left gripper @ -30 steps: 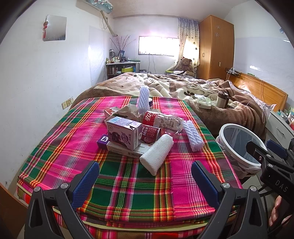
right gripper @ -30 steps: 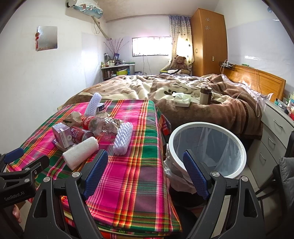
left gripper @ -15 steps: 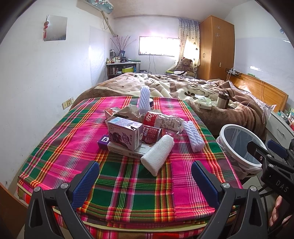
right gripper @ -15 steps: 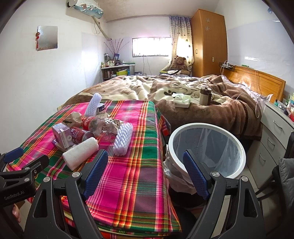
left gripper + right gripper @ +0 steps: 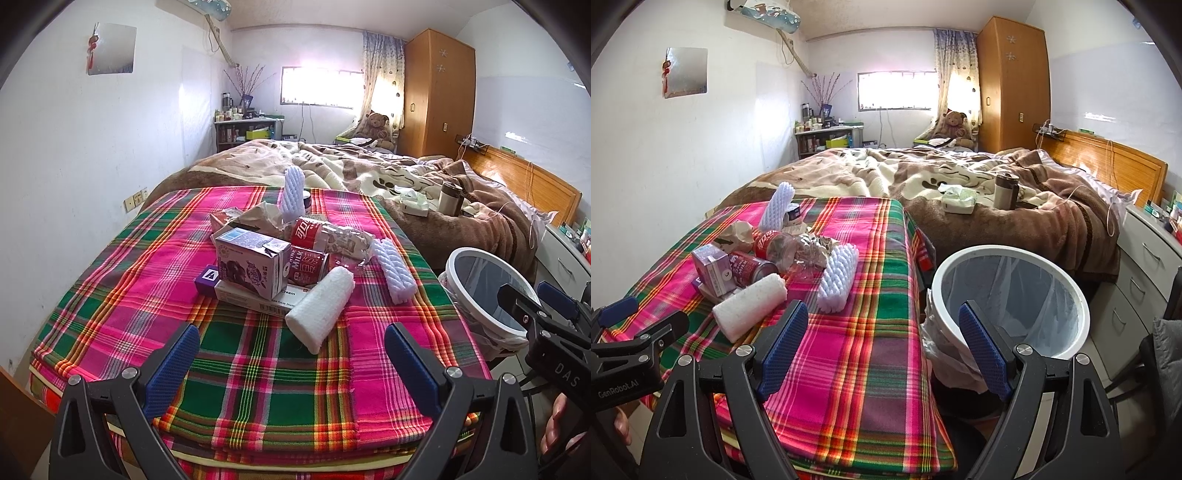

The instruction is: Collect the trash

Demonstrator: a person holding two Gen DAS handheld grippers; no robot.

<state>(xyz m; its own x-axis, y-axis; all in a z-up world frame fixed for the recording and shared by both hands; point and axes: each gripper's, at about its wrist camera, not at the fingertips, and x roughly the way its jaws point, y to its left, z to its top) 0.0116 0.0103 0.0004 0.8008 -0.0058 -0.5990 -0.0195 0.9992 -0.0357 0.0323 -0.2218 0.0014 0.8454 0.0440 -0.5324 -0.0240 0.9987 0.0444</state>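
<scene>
1. Left gripper [image 5: 291, 352]: fingers spread wide, holding nothing, above the plaid counter [image 5: 122, 302]; right gripper [image 5: 882, 345] likewise spread.
2. The white foam roll [image 5: 320, 308] lies nearest, long axis running diagonally away to the right.
3. Behind it, a red can [image 5: 308, 266] reads "MILK"; a flat box [image 5: 255, 301] reads "Cream".
4. The white bin [image 5: 1010, 253] stands beside the counter's right edge.
</scene>
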